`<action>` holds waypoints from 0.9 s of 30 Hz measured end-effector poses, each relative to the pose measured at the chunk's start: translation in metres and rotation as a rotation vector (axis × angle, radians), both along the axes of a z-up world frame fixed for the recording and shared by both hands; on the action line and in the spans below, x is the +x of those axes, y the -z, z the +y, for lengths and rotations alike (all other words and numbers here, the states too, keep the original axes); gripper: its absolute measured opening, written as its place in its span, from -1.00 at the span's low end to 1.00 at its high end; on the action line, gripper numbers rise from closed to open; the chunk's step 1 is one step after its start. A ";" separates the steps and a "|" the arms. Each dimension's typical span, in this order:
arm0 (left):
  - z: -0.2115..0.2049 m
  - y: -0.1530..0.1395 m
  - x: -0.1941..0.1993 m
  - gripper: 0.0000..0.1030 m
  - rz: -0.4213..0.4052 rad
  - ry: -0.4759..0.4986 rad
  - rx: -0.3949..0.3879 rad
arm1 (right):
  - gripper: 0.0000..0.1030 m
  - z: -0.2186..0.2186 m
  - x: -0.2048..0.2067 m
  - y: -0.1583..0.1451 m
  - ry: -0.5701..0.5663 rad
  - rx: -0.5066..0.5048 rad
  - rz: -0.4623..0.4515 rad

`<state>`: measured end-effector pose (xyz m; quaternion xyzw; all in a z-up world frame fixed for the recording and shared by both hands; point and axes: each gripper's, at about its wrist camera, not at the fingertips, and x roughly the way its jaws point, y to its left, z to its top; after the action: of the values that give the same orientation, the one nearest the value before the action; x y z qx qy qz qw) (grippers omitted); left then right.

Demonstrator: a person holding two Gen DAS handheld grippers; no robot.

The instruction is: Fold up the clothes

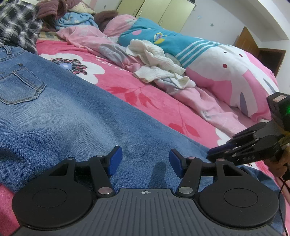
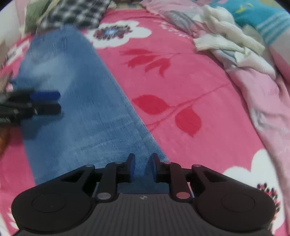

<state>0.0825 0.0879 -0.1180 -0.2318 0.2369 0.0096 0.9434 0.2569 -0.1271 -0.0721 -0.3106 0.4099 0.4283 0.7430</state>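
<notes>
Left tongs [image 1: 144, 161]: blue pads spread well apart, nothing between them, poised just above the jeans [image 1: 59, 116]. Right tongs [image 2: 142, 166]: blue pads parted by a narrow gap, denim showing through the gap, nothing pinched; pointed steeply down over the leg end of the jeans near its right edge; in the left wrist view the same tool enters from the right, carried by a hand [image 1: 280, 164] at the frame edge. Jeans: blue denim, laid flat and lengthwise on the bed, back pocket [image 1: 20, 87] facing up at the waist end, legs running toward the cameras. Blanket [image 2: 190, 87]: bright pink plush with white flowers and red leaf sprigs, covering the bed under the jeans. Plaid shirt [image 1: 18, 23]: black and white check, bunched beyond the waistband. Cream knit garment [image 1: 157, 61]: crumpled, lying on a pale pink sheet [image 1: 204, 105] at the far side of the blanket. Duvet [image 1: 213, 59]: teal, white and pink cartoon print, heaped behind the knit. Further clothing heaped at the head of the bed. Wardrobe [image 1: 155, 10]: pale yellow-green doors against the far wall.
</notes>
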 end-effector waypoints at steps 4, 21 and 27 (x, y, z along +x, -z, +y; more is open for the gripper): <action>0.000 0.000 0.000 0.13 0.000 0.000 -0.002 | -0.18 0.003 0.005 0.002 0.027 -0.003 -0.010; 0.001 0.000 0.000 0.13 -0.002 0.001 -0.009 | -0.71 0.026 -0.027 0.010 -0.065 -0.112 -0.114; 0.006 -0.002 -0.001 0.19 -0.008 0.010 -0.042 | -1.00 0.027 -0.048 0.002 -0.060 -0.125 -0.263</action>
<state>0.0812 0.0938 -0.1160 -0.2505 0.2345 -0.0010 0.9393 0.2092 -0.1001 -0.0737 -0.4216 0.3255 0.3796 0.7564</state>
